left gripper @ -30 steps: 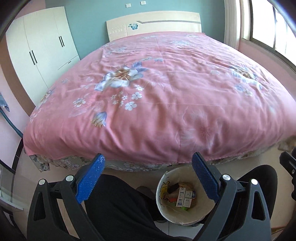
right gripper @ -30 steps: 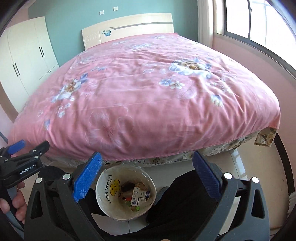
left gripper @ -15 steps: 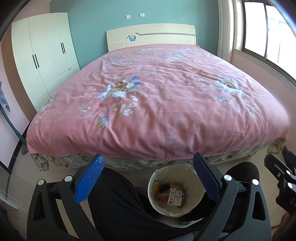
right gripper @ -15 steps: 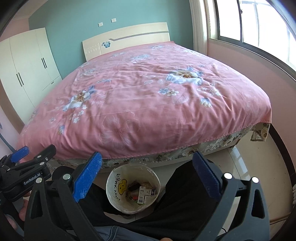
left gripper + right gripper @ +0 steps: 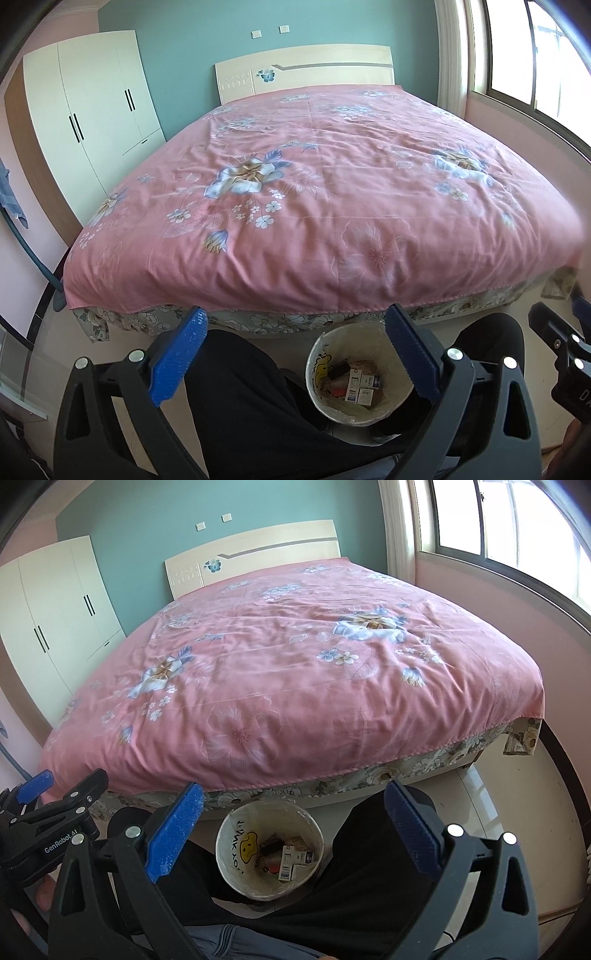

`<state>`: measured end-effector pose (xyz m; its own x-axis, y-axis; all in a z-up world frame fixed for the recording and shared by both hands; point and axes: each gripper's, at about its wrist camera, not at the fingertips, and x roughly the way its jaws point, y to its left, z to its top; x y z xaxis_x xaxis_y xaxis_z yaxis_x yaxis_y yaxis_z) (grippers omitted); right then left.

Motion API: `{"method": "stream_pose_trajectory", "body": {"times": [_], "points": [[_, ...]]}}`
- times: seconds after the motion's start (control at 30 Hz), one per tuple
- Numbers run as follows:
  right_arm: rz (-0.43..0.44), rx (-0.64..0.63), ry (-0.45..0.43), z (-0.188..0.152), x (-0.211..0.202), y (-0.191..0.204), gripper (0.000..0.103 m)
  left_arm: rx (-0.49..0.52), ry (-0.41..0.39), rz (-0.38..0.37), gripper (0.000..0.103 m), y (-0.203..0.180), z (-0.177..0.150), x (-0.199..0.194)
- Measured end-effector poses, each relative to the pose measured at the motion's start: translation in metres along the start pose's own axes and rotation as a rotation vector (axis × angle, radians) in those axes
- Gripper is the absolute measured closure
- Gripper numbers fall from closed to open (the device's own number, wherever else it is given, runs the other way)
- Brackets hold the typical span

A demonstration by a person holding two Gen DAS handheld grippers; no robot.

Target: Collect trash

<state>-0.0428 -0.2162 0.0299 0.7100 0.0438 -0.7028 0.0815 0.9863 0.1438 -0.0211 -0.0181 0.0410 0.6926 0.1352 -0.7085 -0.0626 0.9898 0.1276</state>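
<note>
Both grippers are held above the person's lap, facing the foot of a bed, and each has its jaws spread wide with nothing between them. The left gripper (image 5: 295, 350) frames the person's dark-trousered left leg (image 5: 240, 391) between its blue pads; the wastebasket (image 5: 317, 354) sits low and toward the right jaw, its far rim partly hidden behind that pad. In the right wrist view the right gripper (image 5: 291, 827) has the wastebasket (image 5: 229, 834) almost midway between its jaws, on the floor between the person's knees and just short of the bed's floral valance.

The trash is in the basket: small cartons (image 5: 360, 386) and a dark item lie at the bottom, and the right wrist view shows the cartons (image 5: 291, 862) too. That view also shows the basket's smiley face and lettering square on, whereas the left view catches only a sliver of the yellow face.

Beyond both pairs of jaws spreads the pink floral bedspread (image 5: 332, 192). The left view shows more of the white wardrobe (image 5: 88, 122) past the left jaw; the right view shows more of the window (image 5: 517, 535) past the right jaw. Each view catches the other gripper at its edge.
</note>
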Motion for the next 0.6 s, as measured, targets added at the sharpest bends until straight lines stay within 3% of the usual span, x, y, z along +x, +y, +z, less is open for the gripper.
{"method": "stream_pose_trajectory", "body": {"times": [0.6], "points": [[0.007,-0.024,0.003,-0.0019,0.0,0.0086,0.007,0.003,-0.004,-0.003,0.005,-0.0007,-0.0002,-0.0008]]}}
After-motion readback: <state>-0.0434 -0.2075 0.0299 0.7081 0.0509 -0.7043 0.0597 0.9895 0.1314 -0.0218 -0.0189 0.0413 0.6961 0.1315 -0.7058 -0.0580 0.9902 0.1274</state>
